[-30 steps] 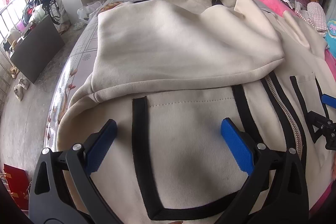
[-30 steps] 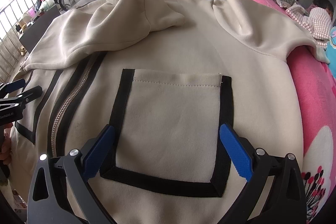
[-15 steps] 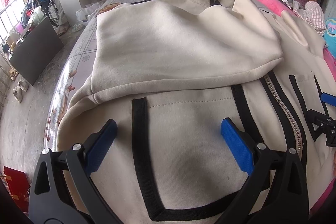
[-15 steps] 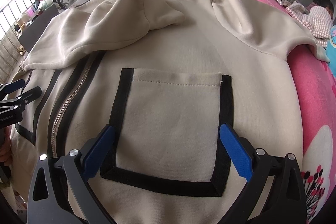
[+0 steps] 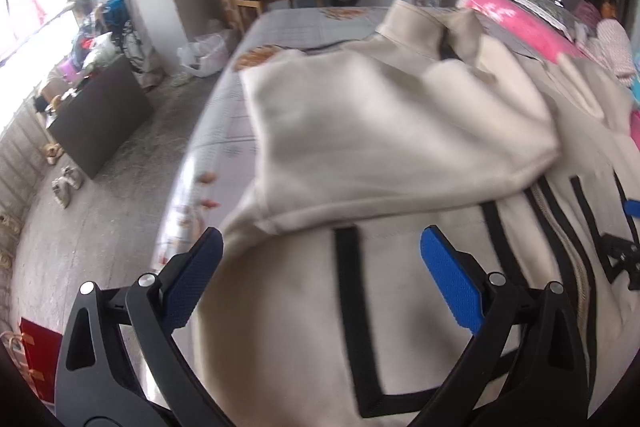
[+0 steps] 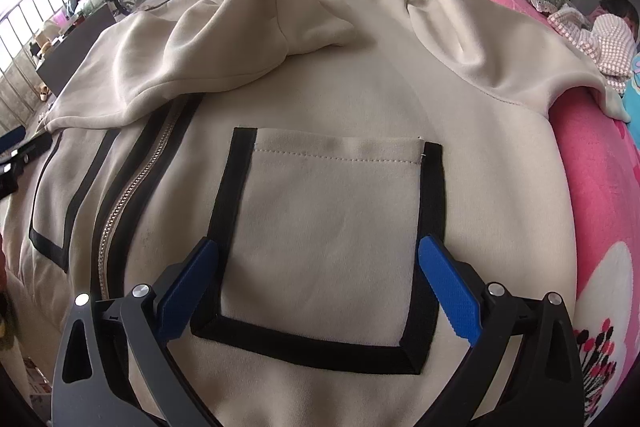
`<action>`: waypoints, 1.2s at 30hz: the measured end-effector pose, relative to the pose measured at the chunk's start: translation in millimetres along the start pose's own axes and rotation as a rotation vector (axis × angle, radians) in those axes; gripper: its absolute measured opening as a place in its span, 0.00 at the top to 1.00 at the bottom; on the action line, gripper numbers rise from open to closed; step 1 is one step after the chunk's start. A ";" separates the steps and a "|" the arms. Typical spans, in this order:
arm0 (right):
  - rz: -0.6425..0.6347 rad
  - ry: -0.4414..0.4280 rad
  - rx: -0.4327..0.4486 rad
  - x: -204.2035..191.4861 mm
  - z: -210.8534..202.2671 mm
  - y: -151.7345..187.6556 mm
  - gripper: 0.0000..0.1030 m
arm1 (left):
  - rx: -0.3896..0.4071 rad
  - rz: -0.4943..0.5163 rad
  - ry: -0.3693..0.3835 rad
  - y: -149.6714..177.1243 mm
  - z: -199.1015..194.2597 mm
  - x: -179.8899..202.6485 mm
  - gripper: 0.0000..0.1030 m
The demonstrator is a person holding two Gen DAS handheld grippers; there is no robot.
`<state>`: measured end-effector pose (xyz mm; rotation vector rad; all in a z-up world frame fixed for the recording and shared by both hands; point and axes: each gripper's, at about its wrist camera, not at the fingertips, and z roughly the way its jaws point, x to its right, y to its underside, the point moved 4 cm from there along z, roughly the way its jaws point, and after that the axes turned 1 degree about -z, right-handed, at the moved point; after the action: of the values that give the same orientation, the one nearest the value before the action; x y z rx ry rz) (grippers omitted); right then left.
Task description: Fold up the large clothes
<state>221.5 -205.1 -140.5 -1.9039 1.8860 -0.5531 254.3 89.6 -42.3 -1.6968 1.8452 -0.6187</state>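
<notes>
Left gripper is hovering with jaws apart over the left pocket of the jacket. Right gripper is hovering, jaws likewise apart, over the right pocket. The jacket is lying front-up on the bed, one sleeve folded across the zipper, its right edge resting against a pink blanket.

Under my claws: one bed, floral grid-print sheet. On it lie a cream zip jacket and a pink blanket.
</notes>
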 end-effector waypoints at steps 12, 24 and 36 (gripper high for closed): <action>-0.047 -0.042 0.086 8.4 -43.3 -23.8 0.06 | -0.056 -0.063 -0.088 5.4 29.1 -31.9 0.17; 0.099 -0.172 0.106 49.1 -16.2 -128.5 0.19 | -0.080 -0.139 -0.053 7.4 39.9 -46.6 0.17; 0.033 -0.104 -0.068 17.8 70.4 -164.6 0.70 | -0.077 -0.154 -0.042 7.3 41.1 -47.7 0.17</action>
<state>398.1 -221.2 -110.5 -1.9020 1.8882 -0.3767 278.8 139.1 -73.5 -1.9006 1.7416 -0.5756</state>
